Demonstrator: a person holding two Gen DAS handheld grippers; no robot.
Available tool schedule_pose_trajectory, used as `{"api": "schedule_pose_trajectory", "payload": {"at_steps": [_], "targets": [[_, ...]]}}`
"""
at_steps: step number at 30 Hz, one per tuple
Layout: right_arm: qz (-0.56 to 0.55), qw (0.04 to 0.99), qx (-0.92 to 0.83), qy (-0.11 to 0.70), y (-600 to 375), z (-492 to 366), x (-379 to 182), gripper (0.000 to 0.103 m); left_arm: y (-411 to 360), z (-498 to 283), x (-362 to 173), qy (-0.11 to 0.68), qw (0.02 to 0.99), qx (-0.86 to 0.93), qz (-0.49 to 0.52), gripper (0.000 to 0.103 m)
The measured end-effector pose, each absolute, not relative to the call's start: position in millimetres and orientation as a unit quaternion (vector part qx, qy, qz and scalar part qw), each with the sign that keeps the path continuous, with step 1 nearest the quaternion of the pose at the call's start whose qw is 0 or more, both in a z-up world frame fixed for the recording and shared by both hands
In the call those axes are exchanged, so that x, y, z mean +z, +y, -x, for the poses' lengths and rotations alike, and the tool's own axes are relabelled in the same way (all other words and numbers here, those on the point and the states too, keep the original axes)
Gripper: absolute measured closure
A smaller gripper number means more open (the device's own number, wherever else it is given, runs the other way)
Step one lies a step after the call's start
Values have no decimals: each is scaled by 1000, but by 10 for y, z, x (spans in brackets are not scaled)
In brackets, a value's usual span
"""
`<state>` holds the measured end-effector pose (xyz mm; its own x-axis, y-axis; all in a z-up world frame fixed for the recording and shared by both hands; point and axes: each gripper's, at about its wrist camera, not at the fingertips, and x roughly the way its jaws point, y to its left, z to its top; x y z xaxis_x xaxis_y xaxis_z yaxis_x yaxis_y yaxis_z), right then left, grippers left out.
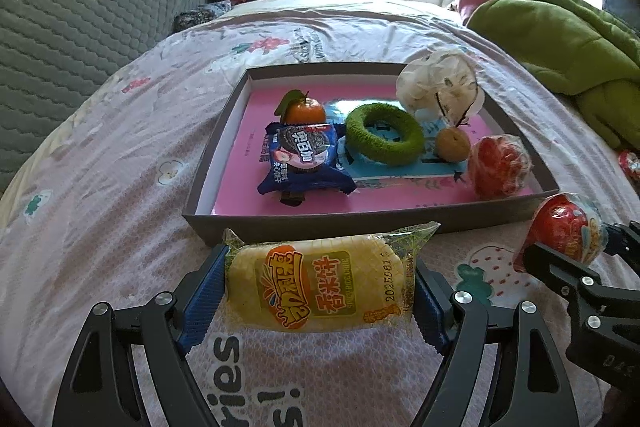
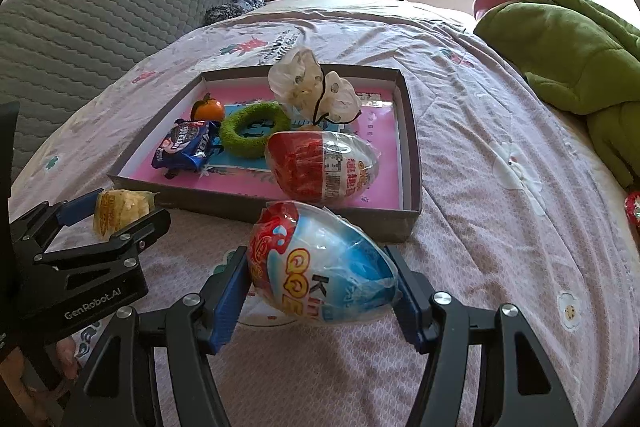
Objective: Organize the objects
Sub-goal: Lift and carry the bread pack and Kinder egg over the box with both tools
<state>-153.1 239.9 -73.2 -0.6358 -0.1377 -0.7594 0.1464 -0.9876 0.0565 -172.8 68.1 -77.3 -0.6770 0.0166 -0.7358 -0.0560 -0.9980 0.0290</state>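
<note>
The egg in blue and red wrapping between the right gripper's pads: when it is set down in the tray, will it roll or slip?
The egg is rounded, so it would probably roll or rock. Its glossy, crinkled film looks slippery against the pads. The tray has raised walls that should stop it.

"香米饼" and a printed date code on the yellow rice-cake packet [image 1: 320, 291], "GenRobot.AI" on the left claw [image 2: 120, 227] body, "ries" on the bedsheet [image 1: 240, 367], partial "Kin" on the blue-and-red egg wrapper [image 2: 320, 263]

We are holding a wrapped egg [image 2: 320, 267] in our right tool [image 2: 320, 287] before the tray [image 2: 412, 163] on the bed [image 2: 500, 227]; our left tool [image 2: 116, 215] is gripping a yellow snack [image 2: 120, 207].
</note>
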Motion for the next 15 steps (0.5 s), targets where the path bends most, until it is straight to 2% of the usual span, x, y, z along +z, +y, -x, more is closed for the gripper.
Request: {"api": "schedule_pose_trajectory", "payload": {"at_steps": [15], "targets": [[-403,89,-911,11,2318,1298,-515,38,596,1469,-527,16,27,923,383,20]]}}
